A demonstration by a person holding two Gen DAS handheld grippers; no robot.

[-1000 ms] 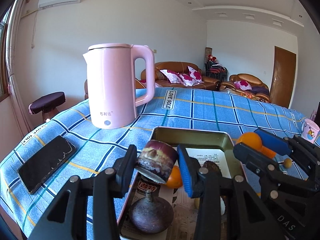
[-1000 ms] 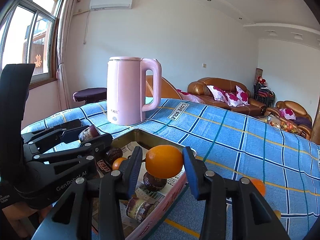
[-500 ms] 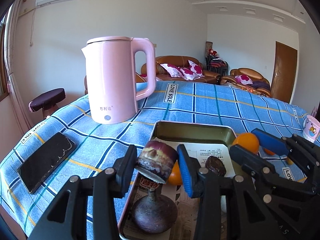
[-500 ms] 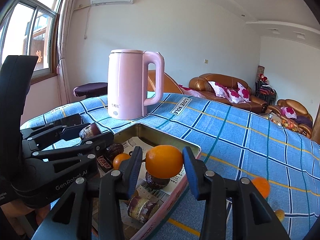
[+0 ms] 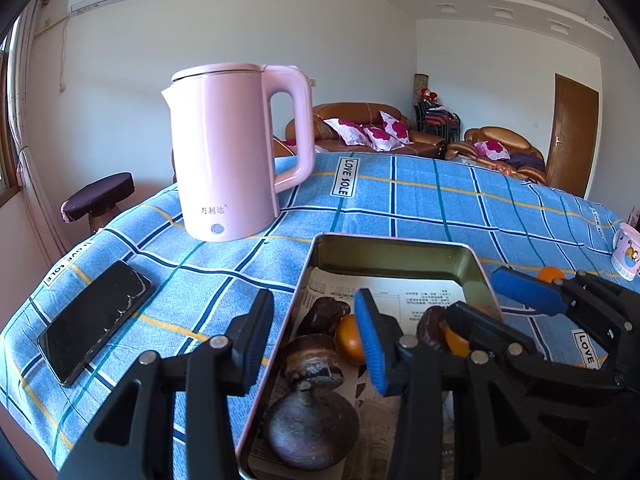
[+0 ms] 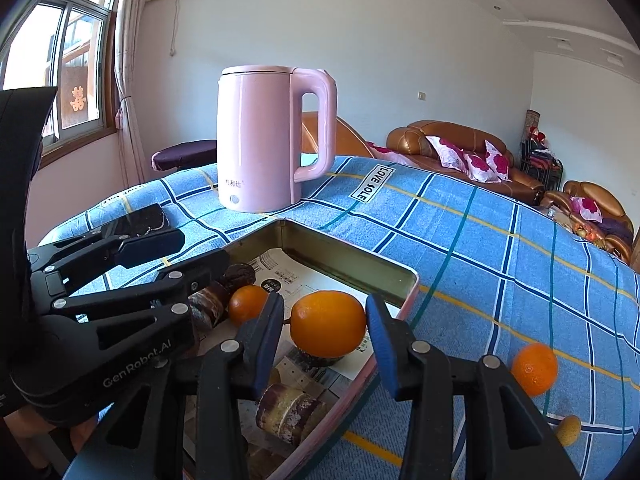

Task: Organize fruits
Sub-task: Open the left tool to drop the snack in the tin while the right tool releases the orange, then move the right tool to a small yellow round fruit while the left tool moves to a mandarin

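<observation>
My left gripper point(image 5: 312, 332) hangs over the near left corner of the metal tray point(image 5: 392, 240), its jaws opening with nothing pressed between them. The brown-purple fruit point(image 5: 314, 360) lies in the tray just under them, beside a small orange point(image 5: 350, 340) and a dark round fruit point(image 5: 312, 428). My right gripper point(image 6: 326, 332) is shut on an orange point(image 6: 328, 328), held low over the tray point(image 6: 352, 250) and close above a dark fruit. The left gripper point(image 6: 180, 258) shows at the left of the right wrist view. The right gripper point(image 5: 476, 296) shows at the right of the left wrist view.
A pink kettle point(image 5: 228, 160) stands behind the tray on the blue checked cloth, and a black phone point(image 5: 94, 320) lies to the left. On the cloth right of the tray are a loose orange point(image 6: 534, 368) and a small yellowish fruit point(image 6: 568, 430). A cup point(image 5: 628, 252) stands far right.
The left gripper has let go of the brown-purple fruit, which now lies in the tray, and its jaws stand wider. The right gripper still carries the orange, slightly lower over the tray.
</observation>
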